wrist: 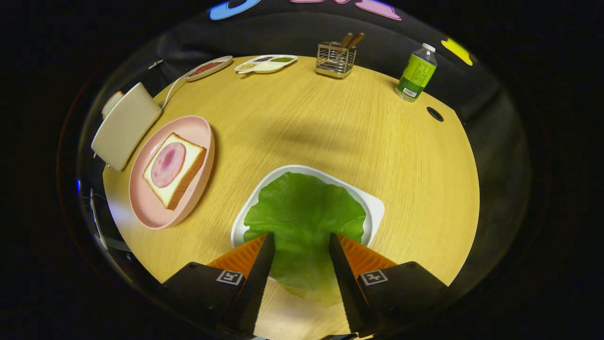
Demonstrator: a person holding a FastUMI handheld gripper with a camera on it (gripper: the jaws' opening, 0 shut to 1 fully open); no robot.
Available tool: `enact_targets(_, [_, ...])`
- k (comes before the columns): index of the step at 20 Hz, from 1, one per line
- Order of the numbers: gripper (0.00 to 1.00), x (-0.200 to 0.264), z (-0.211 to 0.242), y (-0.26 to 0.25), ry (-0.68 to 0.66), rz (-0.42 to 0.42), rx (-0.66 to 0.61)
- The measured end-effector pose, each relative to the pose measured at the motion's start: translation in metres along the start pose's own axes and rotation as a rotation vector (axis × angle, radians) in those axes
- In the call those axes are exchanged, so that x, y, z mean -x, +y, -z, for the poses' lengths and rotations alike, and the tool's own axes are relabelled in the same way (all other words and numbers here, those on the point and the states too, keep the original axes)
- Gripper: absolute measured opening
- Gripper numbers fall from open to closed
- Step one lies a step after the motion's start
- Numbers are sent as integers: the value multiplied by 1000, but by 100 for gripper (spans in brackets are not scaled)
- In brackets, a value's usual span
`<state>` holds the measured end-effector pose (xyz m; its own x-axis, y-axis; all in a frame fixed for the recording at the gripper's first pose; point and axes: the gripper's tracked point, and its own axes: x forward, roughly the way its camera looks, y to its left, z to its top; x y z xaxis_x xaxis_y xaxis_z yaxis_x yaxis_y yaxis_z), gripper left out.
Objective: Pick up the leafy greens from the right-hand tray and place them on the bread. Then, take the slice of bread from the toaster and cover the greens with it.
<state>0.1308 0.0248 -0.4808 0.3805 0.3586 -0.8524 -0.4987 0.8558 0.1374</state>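
Where gripper (300,238) gapes: ruffled leafy greens (304,215).

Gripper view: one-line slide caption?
Open gripper straddles the lettuce leaf on its white tray, bread waiting alongside.

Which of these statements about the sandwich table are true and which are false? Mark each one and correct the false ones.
1. The lettuce leaf lies on a white tray. True.
2. The gripper is shut on the leaf. False: its fingers stand apart, with the leaf between them, and they are not visibly pressing on it.
3. The bread slice on the pink plate carries a round slice of ham. True.
4. The toaster stands beside the green bottle. False: it stands next to the pink plate, far from the bottle.
5. A wire holder stands at the table's far edge. True.
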Motion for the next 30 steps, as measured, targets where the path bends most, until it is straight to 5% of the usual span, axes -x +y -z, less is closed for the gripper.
enact_targets(3, [71,-3,1,-4,9,7,-21])
enact_targets(5, [49,0,1,-7,1,20,-27])
enact_targets(7, [12,-1,0,-6,-18,15,-6])
enact_targets(14, [11,63,-38,5,-193,-3,-72])
enact_targets(21, [11,124,-72,91,-289,-111,11])
enact_targets(30, [11,106,-103,194,-251,-223,103])
